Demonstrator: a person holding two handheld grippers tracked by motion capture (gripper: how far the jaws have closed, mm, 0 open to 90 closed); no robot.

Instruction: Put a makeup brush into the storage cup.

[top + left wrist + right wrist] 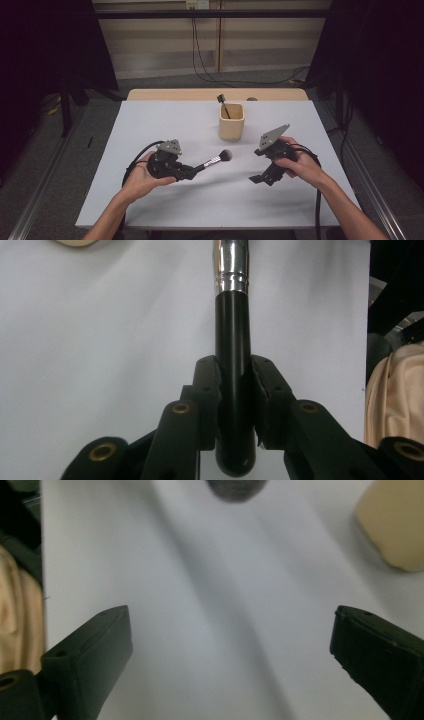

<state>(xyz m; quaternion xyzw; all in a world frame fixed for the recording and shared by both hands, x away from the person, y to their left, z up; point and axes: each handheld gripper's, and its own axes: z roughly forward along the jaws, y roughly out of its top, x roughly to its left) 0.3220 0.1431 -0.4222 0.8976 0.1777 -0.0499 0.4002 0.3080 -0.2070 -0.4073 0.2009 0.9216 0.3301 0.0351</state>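
While the white table [150, 130] spreads under both hands, the left gripper [192, 172] clamps the makeup brush [216, 160] by its black handle, bristles aimed toward the beige cup [231, 127]; the right gripper [257, 178] gapes wide, holding nothing.

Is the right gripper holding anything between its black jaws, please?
No, the right gripper stands wide open over the bare white table.

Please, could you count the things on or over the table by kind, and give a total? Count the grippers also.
Brushes: 2, the held makeup brush and the brush in the cup.
Cups: 1, the beige cup.
Grippers: 2, the left gripper and the right gripper.
Total: 5.
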